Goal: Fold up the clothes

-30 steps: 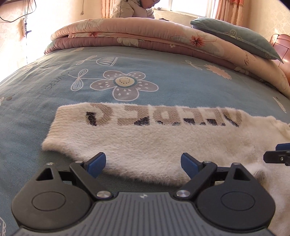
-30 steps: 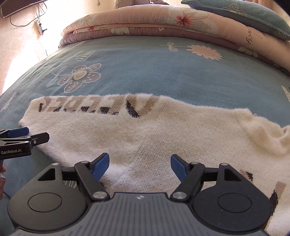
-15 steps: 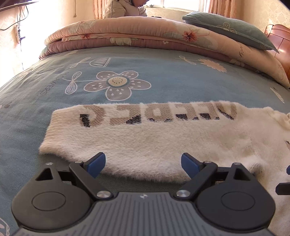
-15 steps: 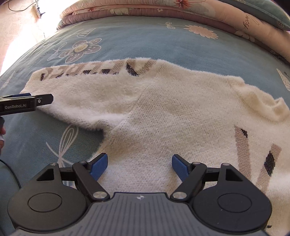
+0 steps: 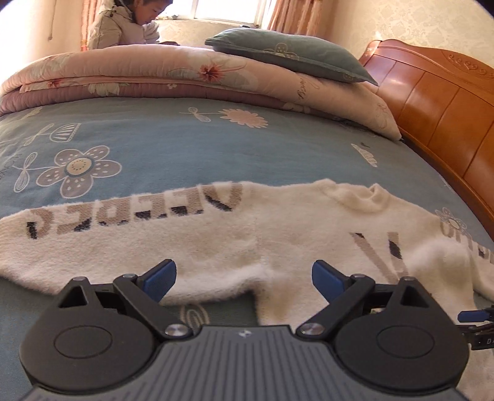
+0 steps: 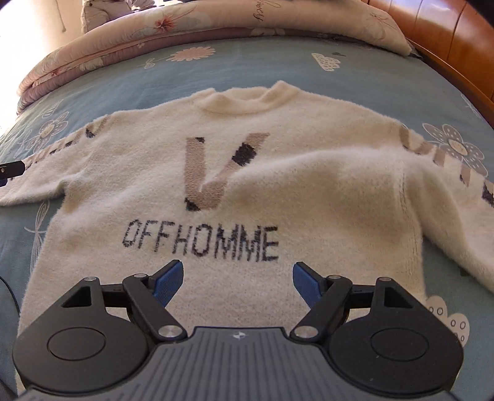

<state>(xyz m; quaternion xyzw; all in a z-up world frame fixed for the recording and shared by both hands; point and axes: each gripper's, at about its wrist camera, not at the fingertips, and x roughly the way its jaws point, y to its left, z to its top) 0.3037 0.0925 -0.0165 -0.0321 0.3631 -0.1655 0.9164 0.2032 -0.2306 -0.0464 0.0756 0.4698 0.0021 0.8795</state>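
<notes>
A fluffy cream sweater point(image 6: 278, 191) lies spread flat on the blue bed sheet, front up, with a big "V" and "OFFHOMME" on the chest and letters down both sleeves. Its left sleeve point(image 5: 123, 234) stretches out to the left. My left gripper point(image 5: 244, 277) hovers open over that sleeve's lower edge near the armpit, nothing between its blue pads. My right gripper point(image 6: 237, 279) is open above the sweater's lower chest, holding nothing. The right gripper's tip point(image 5: 475, 317) shows at the left wrist view's right edge.
A folded pink floral quilt point(image 5: 185, 77) and a grey-green pillow point(image 5: 287, 55) lie across the far side of the bed. A wooden headboard point(image 5: 438, 101) runs along the right. A person in a light jacket point(image 5: 120, 24) sits behind the quilt by the window.
Both grippers have swung to the right: the left view went from the sleeve end toward the armpit, the right view from the sleeve to the sweater's chest. Both stay open.
</notes>
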